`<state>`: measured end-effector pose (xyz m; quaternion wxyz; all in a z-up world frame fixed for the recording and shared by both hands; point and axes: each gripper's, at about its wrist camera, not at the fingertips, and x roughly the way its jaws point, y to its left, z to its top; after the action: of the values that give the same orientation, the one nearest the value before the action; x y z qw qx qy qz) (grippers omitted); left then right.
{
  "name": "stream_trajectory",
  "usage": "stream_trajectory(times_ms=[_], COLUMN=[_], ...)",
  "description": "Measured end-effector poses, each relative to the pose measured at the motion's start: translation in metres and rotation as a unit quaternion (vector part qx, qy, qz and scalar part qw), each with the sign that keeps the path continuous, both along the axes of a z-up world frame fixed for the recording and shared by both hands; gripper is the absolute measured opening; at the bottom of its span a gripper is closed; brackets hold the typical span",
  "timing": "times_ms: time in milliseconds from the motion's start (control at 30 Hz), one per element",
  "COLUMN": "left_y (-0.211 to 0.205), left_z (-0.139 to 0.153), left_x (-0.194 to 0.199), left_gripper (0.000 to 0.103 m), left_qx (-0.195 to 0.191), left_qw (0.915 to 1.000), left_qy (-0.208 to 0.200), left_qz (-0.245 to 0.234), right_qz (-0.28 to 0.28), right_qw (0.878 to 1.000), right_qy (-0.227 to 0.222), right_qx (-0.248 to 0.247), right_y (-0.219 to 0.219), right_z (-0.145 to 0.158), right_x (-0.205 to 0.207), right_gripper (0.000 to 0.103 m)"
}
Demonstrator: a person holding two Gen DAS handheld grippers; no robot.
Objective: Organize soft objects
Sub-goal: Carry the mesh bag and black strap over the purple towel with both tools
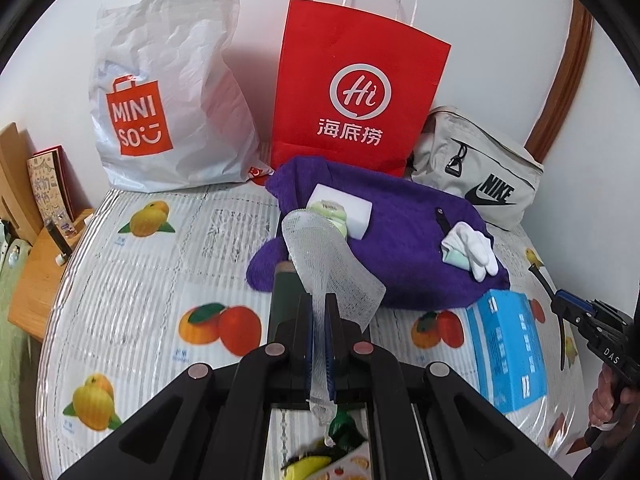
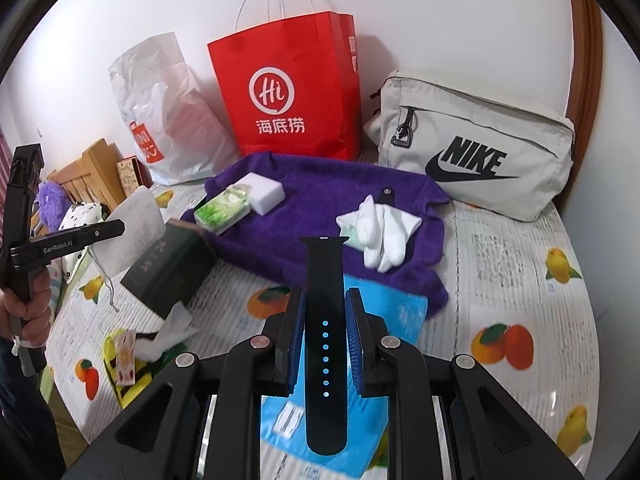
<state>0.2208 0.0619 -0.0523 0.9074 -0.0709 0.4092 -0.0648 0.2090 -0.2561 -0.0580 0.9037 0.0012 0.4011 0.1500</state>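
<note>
Left gripper (image 1: 320, 320) closed tight on mesh (image 1: 328, 256), lifted over towel (image 1: 400, 240). Right gripper (image 2: 324, 336) pinching strap (image 2: 325, 320) upright above blue box (image 2: 384, 312). Socks (image 2: 380, 232), tissues (image 2: 222, 208), sponge (image 2: 262, 190) gathered on towel, apparently the collection point.

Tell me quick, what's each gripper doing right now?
Left gripper: closed on a white mesh pouch.
Right gripper: closed on a black watch strap.
</note>
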Motion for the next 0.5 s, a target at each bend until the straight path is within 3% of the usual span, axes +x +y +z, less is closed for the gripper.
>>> stream_trajectory(times_ms=[500], left_y=[-0.013], left_z=[0.002], left_x=[0.055], left_gripper=[0.006], left_qx=[-0.007], left_qw=[0.9998], left_qy=[0.009], left_qz=[-0.017], right_qz=[-0.017], right_qw=[1.000], right_qy=[0.004], right_qx=[0.006], right_y=[-0.002], right_z=[-0.001], right_x=[0.061], right_gripper=[0.020])
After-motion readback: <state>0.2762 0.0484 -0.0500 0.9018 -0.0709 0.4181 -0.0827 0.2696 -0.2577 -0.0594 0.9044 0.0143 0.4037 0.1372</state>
